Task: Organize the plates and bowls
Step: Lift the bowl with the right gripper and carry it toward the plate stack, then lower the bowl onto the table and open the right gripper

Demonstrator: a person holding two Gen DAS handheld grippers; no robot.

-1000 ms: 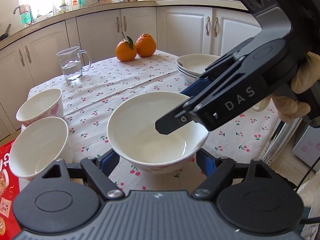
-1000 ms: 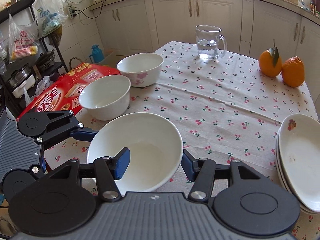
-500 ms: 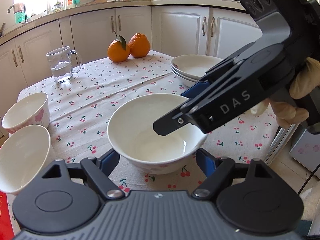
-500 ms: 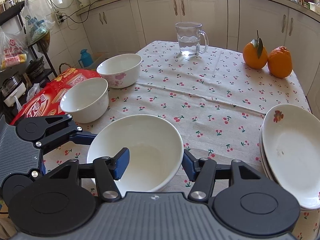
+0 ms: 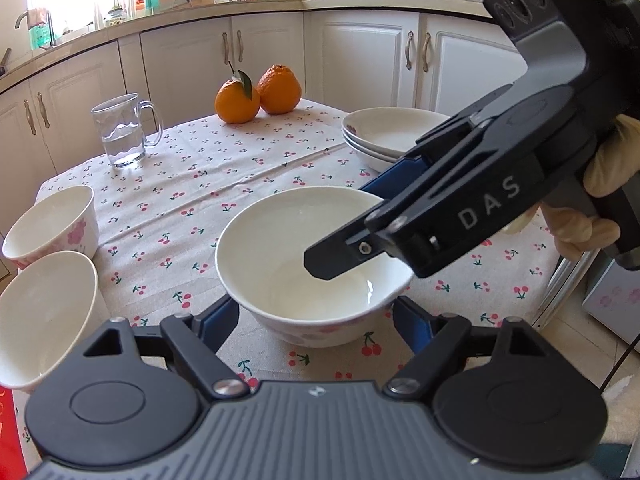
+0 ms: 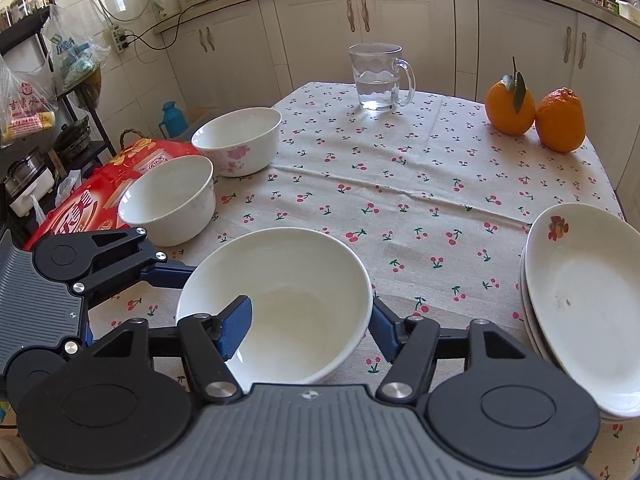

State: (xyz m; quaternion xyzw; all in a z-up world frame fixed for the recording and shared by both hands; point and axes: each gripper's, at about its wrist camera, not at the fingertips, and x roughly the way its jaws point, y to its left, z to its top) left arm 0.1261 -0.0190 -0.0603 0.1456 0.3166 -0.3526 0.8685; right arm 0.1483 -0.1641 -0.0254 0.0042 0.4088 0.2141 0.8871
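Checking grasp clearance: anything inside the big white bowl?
Big white bowl holds only one blue finger of the right hand-held gripper. The bottom under that finger is hidden.

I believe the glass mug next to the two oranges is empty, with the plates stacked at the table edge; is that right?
Not quite: the mug holds water, as the right wrist view shows. The oranges and stacked plates are as you say.

Hidden behind the right gripper [image 5: 352, 236] at right of the left wrist frame: the far right rim of the large bowl [image 5: 280, 248] and the near edge of the stacked plates [image 5: 384, 132]. Cut off by the left edge there, the plain bowl [image 5: 44, 312]. In the right wrist frame, cropped at the right edge, the plates [image 6: 580, 304]; partly covered at lower left, the red package [image 6: 88, 204], print too small to read.
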